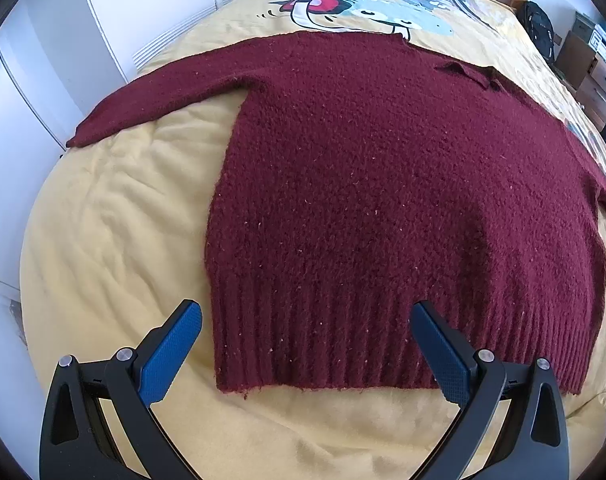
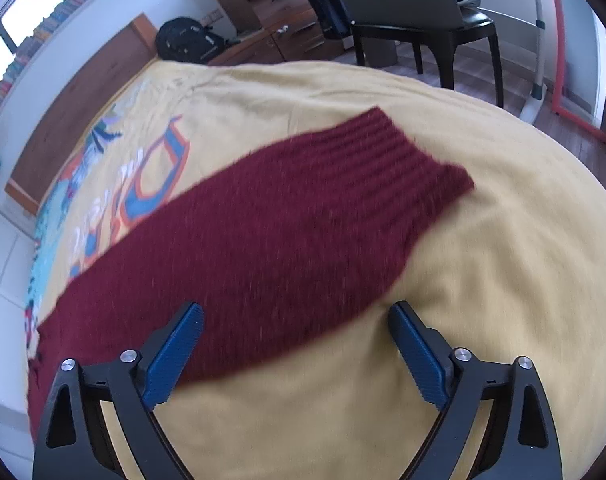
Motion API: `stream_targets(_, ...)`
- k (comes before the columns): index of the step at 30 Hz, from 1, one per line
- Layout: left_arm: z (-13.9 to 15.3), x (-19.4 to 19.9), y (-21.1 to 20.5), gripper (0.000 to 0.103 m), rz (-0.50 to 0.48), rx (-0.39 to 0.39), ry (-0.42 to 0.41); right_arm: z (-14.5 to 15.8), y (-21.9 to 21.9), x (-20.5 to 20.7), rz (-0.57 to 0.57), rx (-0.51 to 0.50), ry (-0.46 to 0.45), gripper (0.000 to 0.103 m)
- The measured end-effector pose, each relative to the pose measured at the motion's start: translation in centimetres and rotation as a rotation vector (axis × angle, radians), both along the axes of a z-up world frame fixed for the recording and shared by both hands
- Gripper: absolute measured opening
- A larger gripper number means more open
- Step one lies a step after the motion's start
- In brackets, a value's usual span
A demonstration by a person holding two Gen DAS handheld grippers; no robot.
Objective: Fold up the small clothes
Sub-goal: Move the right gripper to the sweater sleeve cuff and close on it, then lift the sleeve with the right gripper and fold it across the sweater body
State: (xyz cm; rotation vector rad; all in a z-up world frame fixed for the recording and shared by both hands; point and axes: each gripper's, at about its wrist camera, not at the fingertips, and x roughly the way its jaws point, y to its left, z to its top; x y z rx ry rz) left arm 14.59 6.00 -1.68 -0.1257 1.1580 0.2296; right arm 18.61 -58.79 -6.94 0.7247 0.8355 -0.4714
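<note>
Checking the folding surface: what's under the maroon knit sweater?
The maroon knit sweater lies flat on a yellow printed bedspread. Whatever print or object lies beneath its body is covered.

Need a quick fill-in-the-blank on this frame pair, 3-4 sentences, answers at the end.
1. The maroon sweater lies spread flat on a ____ blanket.
2. The left gripper hangs over the sweater's ribbed ____, jaws open.
3. The right gripper hangs over one ____ of the sweater, which ends in a ribbed cuff.
4. Neither gripper is ____ the sweater yet.

Missing words: yellow; hem; sleeve; gripping
</note>
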Motion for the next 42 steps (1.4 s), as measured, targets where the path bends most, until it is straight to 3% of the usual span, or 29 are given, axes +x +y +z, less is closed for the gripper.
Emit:
stream_targets(7, -0.3, -0.2, 0.7, 0.102, 0.013, 0.005, 0.016, -0.5, -3.8, 0.5, -0.086, 0.058, -0.053, 0.058)
stream_targets(12, -0.6, -0.2, 1.3, 0.102, 0.023, -0.005, 0.028, -0.8, -5.6, 0.7, -0.117, 0.088, -0.054, 0.023)
stream_targets(15, -0.6, -0.2, 1.5, 0.102, 0.025, -0.009, 0.034, -0.5, -5.8, 1.1, -0.105, 0.095, -0.057, 0.015)
stream_targets(26, -0.9, -0.5, 2.9, 0.102, 0.044, -0.039, 0.046, 2.1, -4.6, 2.7, -0.042, 0.077, -0.069, 0.012)
stream_targets(30, -1.0, -0.5, 3.7, 0.102, 0.062, -0.075, 0.047, 3.3, -3.6, 3.7, -0.022, 0.124, -0.119, 0.012)
stream_targets(38, -0.9, -1.0, 5.7, 0.102, 0.074, -0.114, 0.049, 5.4, 1.5, 7.0, 0.091, 0.142, -0.123, 0.012)
stream_targets(42, -0.3, -1.6, 6.8, 0.102, 0.077, -0.081, 0.026, 6.0, 5.0, 8.9, 0.159, 0.123, -0.088, 0.012)
